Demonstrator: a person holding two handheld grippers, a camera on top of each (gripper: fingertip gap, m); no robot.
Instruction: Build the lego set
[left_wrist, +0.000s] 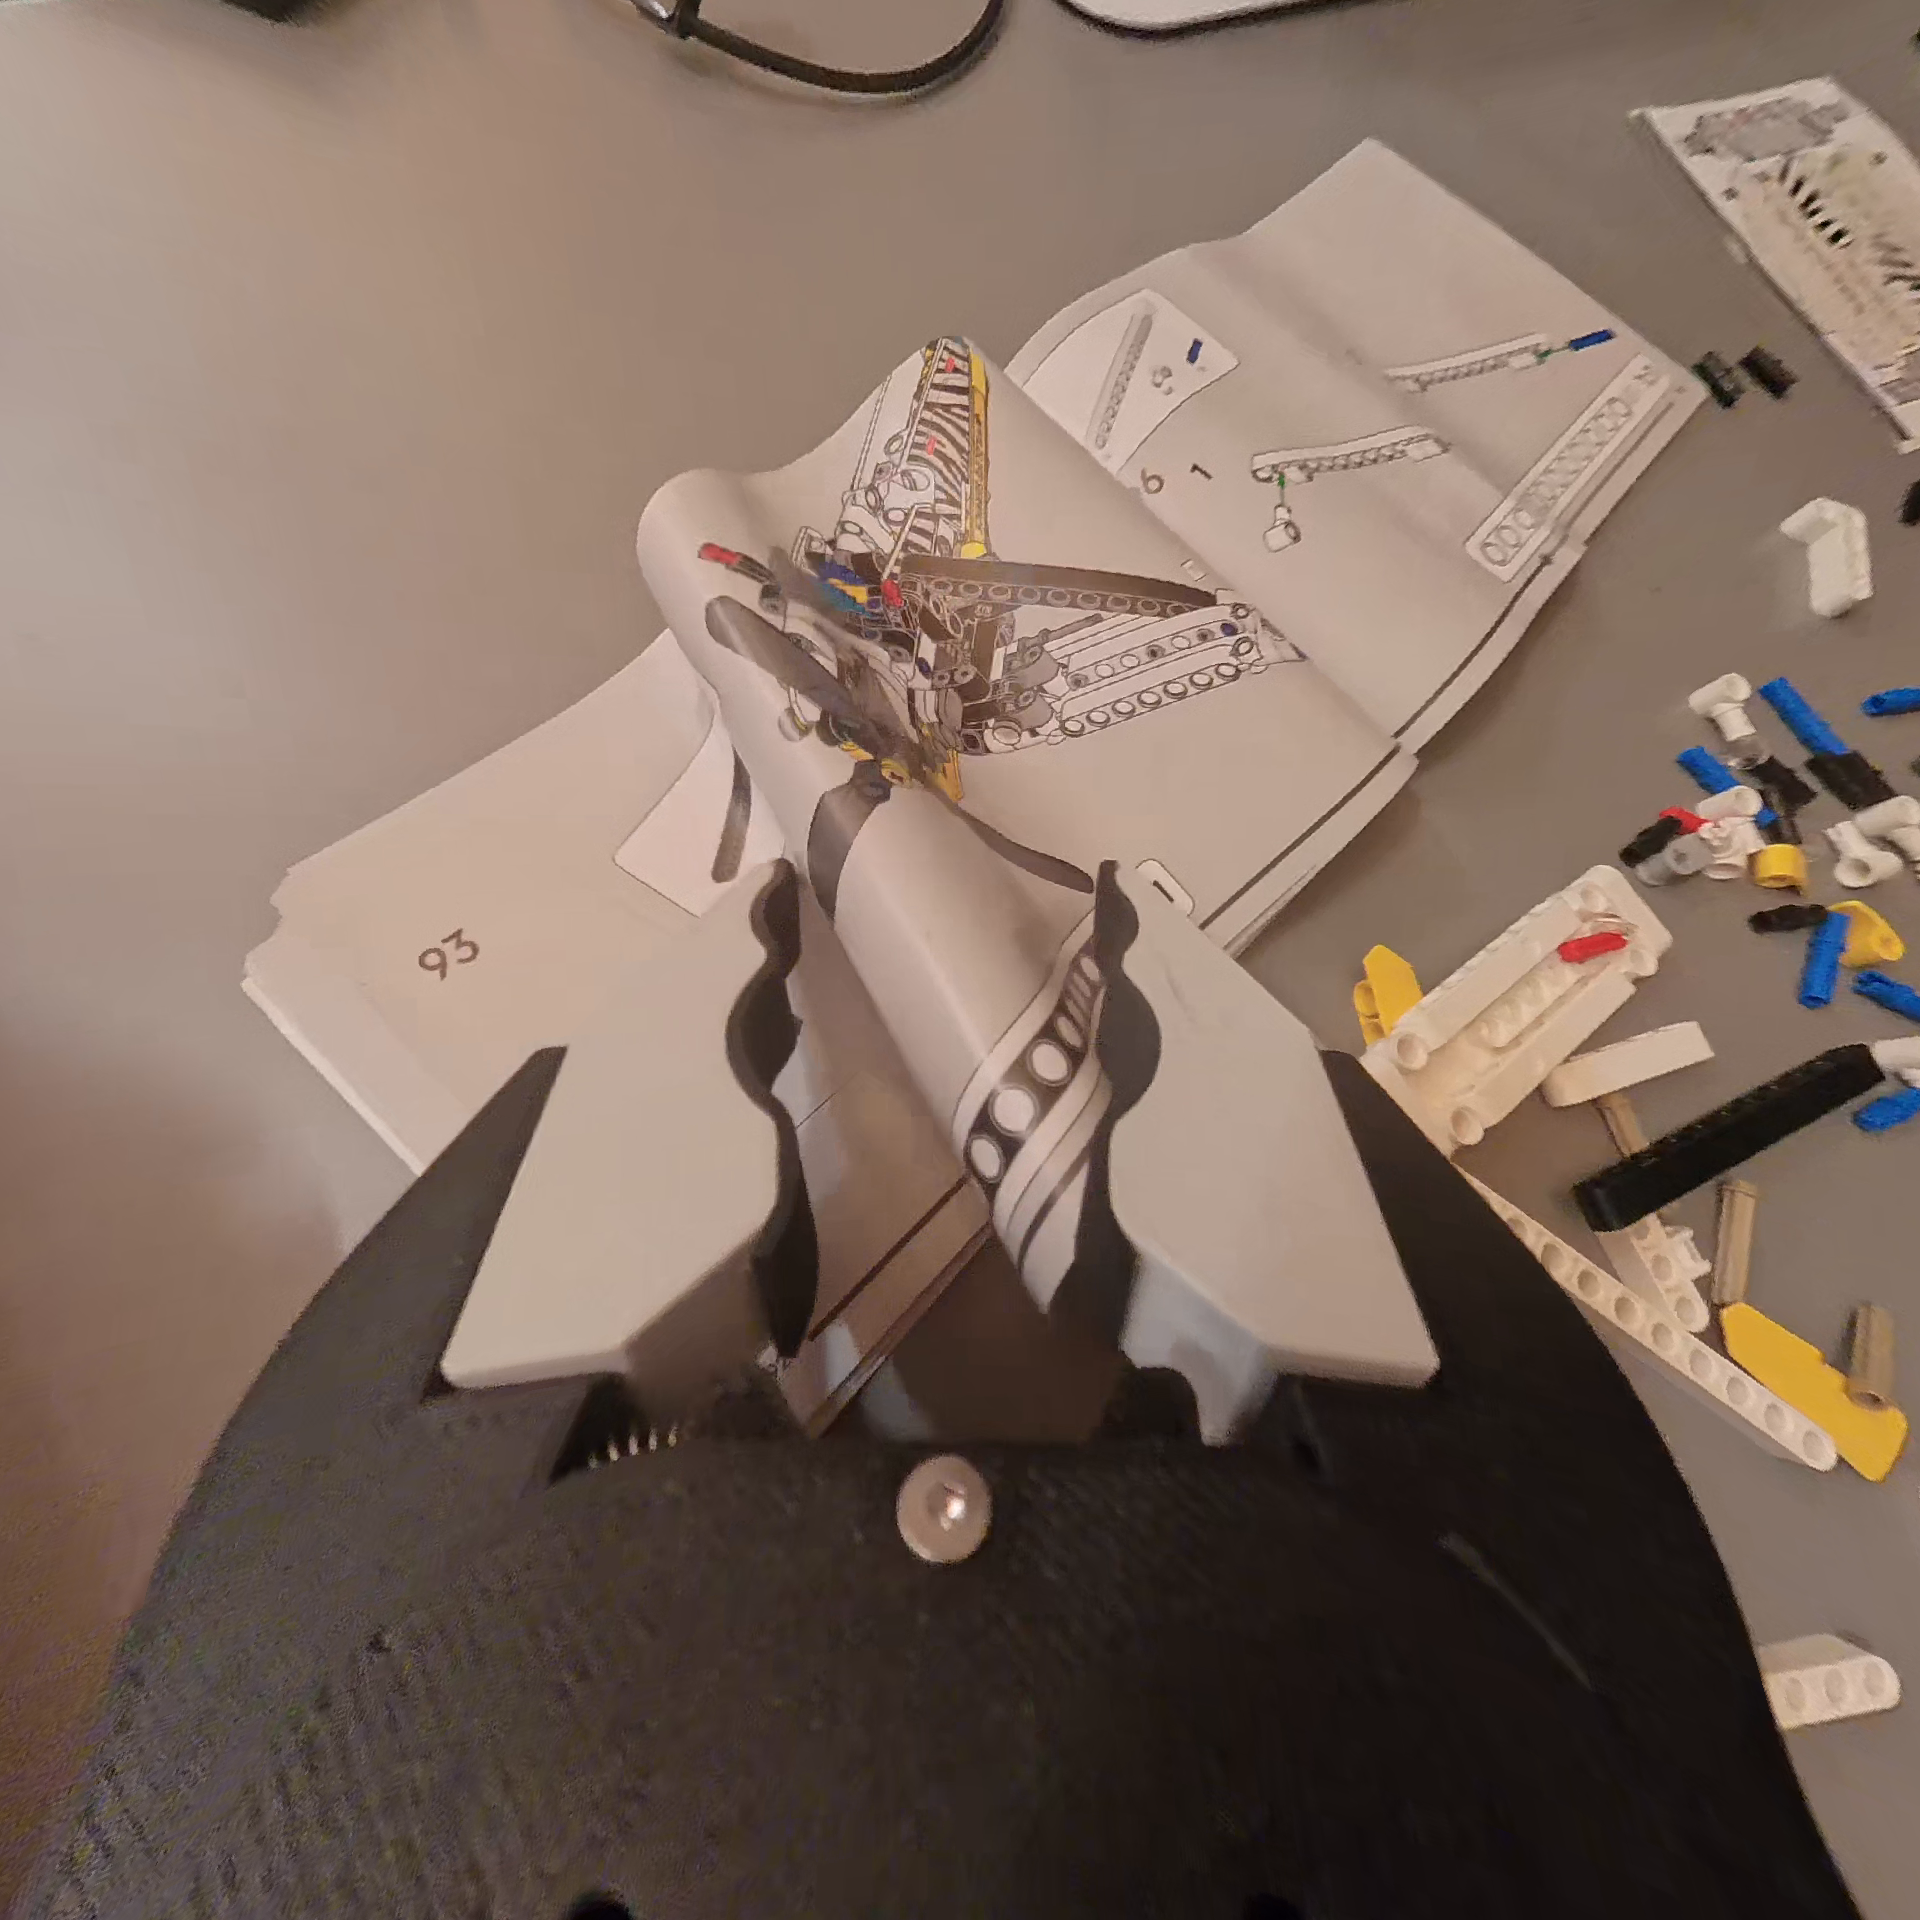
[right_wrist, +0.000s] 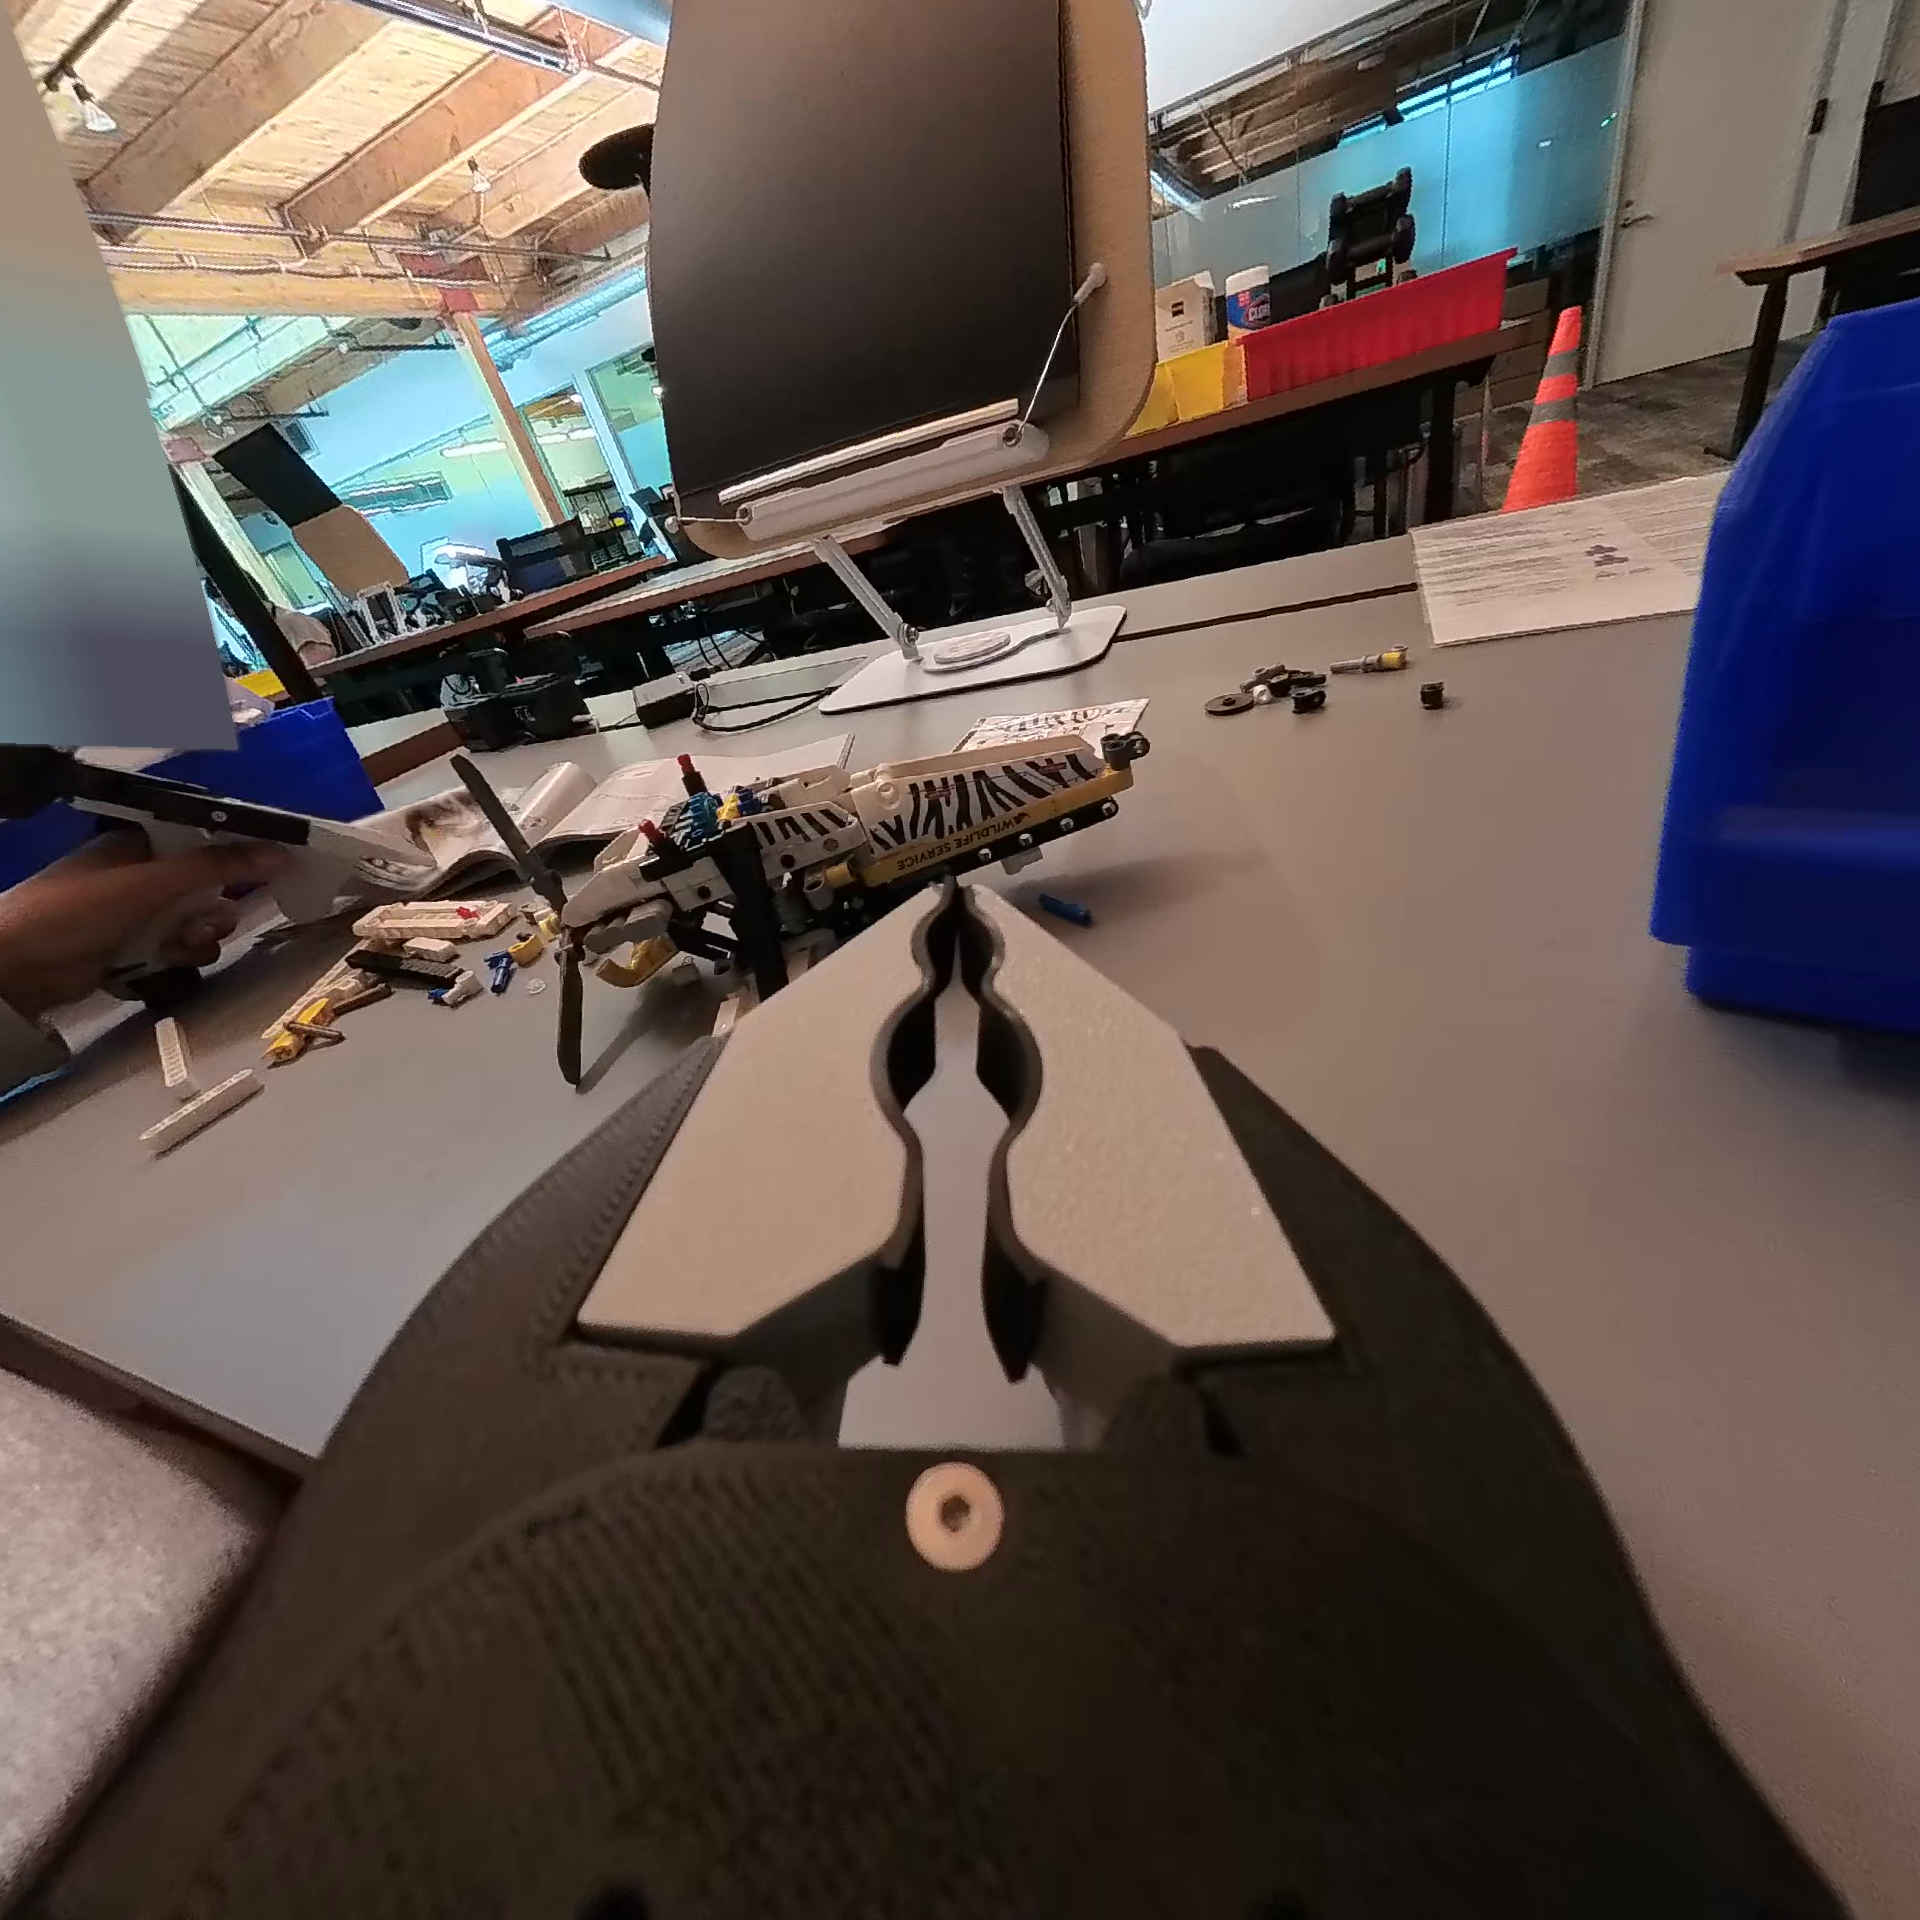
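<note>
My left gripper (left_wrist: 940, 883) is closed on a curled page (left_wrist: 935, 987) of the open instruction booklet (left_wrist: 1195, 644) and holds it lifted off the grey table. It also shows at the far left of the right wrist view (right_wrist: 208, 831), held by a hand. The partly built plane model (right_wrist: 883, 831), white with zebra stripes, a yellow edge and a black propeller, stands on the table just beyond my right gripper (right_wrist: 951, 904). The right gripper is shut and empty, fingertips touching, not in contact with the model.
Loose blue, black, white, yellow and red pieces (left_wrist: 1766, 810), a white beam assembly (left_wrist: 1507, 997) and a black beam (left_wrist: 1725, 1132) lie right of the booklet. A sticker sheet (left_wrist: 1808, 208) lies far right. A blue bin (right_wrist: 1808, 675) stands right; a screen on a stand (right_wrist: 883, 260) behind. Some 50 cm of space lies between my two pairs of fingers.
</note>
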